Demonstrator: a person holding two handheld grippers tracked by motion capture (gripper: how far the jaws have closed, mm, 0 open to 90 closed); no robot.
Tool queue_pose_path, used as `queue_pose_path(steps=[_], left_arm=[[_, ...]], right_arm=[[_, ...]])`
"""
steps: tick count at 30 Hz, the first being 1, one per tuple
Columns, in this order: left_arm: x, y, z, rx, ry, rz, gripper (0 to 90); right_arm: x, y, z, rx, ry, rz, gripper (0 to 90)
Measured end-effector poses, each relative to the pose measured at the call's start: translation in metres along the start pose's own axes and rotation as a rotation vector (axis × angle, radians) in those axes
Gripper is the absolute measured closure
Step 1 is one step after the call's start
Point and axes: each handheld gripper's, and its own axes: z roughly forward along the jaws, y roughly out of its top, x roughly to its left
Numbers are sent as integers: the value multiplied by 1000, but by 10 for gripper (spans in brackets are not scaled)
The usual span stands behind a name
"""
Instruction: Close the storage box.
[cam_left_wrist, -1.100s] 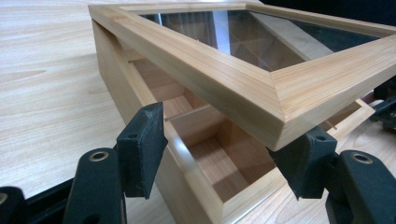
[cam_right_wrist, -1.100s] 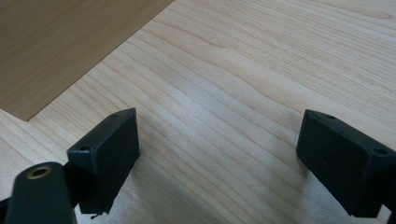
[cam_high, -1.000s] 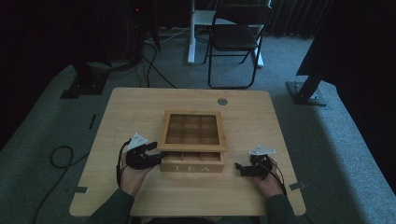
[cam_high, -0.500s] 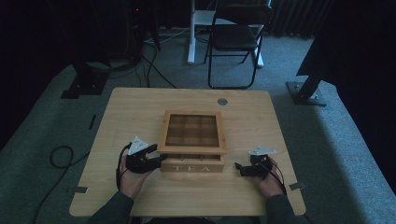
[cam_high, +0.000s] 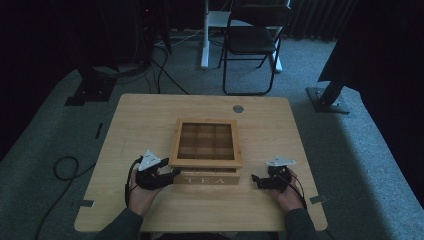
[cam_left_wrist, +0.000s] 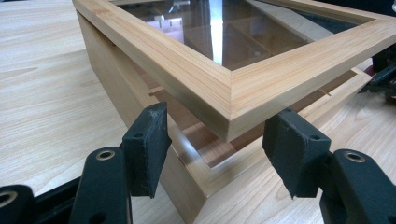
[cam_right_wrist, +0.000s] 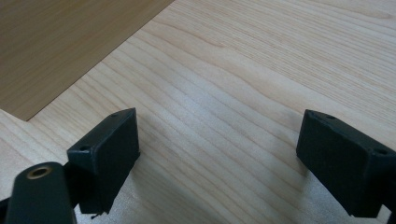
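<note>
Left gripper (cam_high: 167, 174) sits at the near-left corner of the tea box (cam_high: 205, 177). Its jaws have just been closing and now stand partly closed, with the lid (cam_left_wrist: 233, 88) corner between them. In the left gripper view the pads (cam_left_wrist: 147, 144) flank that corner with a gap on each side, not pressing, so nothing is held. The lid is a wooden frame with a glass pane, raised at this corner: a wedge of daylight shows between the frame and the box rim just past the jaw tips. Through the glass the wooden dividers form a grid of compartments; can't tell what's in them. "TEA" is on the box front. Right gripper (cam_right_wrist: 217, 156) rests low over the table (cam_high: 150, 115), jaws wide, bare wood between them, box front (cam_right_wrist: 60, 42) ahead and off to the left of its tips, well apart.
</note>
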Motion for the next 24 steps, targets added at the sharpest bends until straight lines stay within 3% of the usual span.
queue_pose_path(steps=[21,24], left_arm=[[-4,-13,2,47,0,13,397],[-1,-11,-6,-18,-16,-29,397]], right_arm=[[0,0,0,0,0,0,127],[0,0,0,0,0,0,127]])
